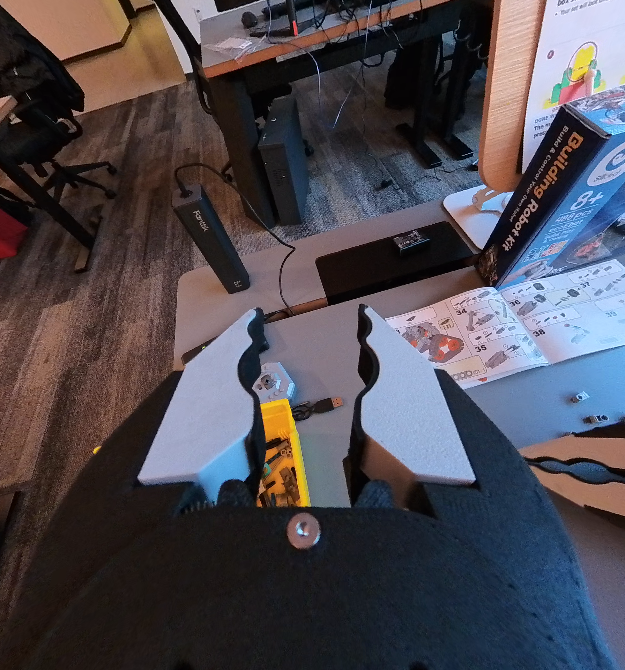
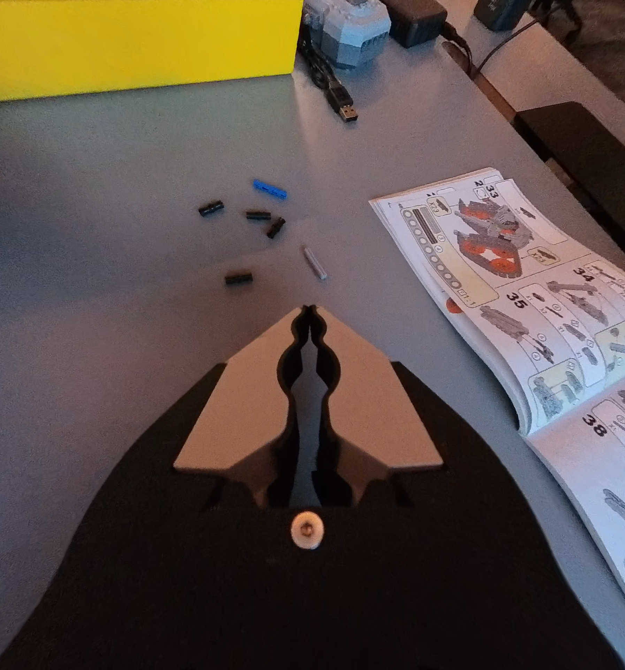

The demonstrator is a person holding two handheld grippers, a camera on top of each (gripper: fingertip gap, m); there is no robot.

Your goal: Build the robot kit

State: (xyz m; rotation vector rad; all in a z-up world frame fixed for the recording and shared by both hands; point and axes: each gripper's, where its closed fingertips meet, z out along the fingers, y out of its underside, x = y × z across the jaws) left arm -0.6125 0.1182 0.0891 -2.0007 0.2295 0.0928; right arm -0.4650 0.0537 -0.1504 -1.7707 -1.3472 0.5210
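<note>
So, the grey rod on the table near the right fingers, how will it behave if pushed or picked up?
The grey rod looks thin, long and probably light, so a sideways push may roll it. It lies flat on the smooth table, so pinching it could be fiddly and it may slip.

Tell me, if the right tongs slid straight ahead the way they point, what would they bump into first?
Probably the small loose parts on the grey table: the right tongs, shut and empty, point between a black pin and a grey rod. Depth is unclear, so either could come first.
</note>
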